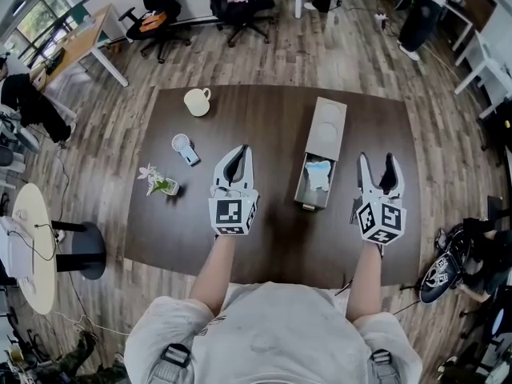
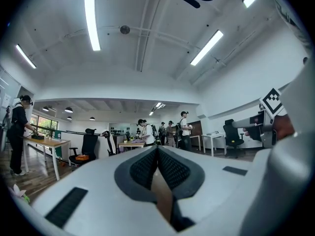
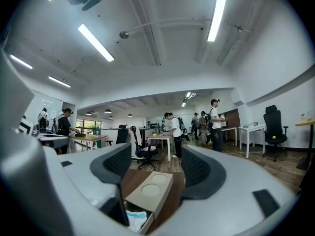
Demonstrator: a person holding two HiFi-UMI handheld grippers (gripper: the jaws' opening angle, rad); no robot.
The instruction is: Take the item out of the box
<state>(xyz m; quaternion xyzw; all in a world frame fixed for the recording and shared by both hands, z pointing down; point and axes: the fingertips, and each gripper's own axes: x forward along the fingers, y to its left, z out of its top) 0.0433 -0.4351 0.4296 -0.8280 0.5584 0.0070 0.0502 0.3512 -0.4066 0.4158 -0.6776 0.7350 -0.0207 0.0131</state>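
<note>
- Box (image 1: 322, 152) lies flat on the dark table (image 1: 272, 238). Its long axis runs away from the person, with the far end leaning slightly right.
- The inner tray is slid out toward the person, so the open end is the near one. The closed sleeve, with two round embossed rings on top, is the far part.
- Item (image 1: 318, 174), pale white-blue and crumpled-looking, sits in the exposed near section of the tray. In the right gripper view it shows low in frame (image 3: 136, 221), inside the box (image 3: 151, 190).
- Right gripper (image 1: 378, 165): jaws spread apart, nothing between the pads. It is just right of the box's near end, not touching. In its own view (image 3: 157, 167) the box lies ahead and left of centre, beyond the fingers.
- Left gripper (image 1: 239, 152): jaws pressed together at the tips and empty (image 2: 157, 150). It is left of the box, near but apart from it.
- Both bare forearms reach forward from the torso, roughly parallel, jaws pointing away, marker cubes nearest the body.
- Left part of the table: mug (image 1: 197, 101), small hand fan (image 1: 185, 149), flower sprig (image 1: 159, 182).
</note>
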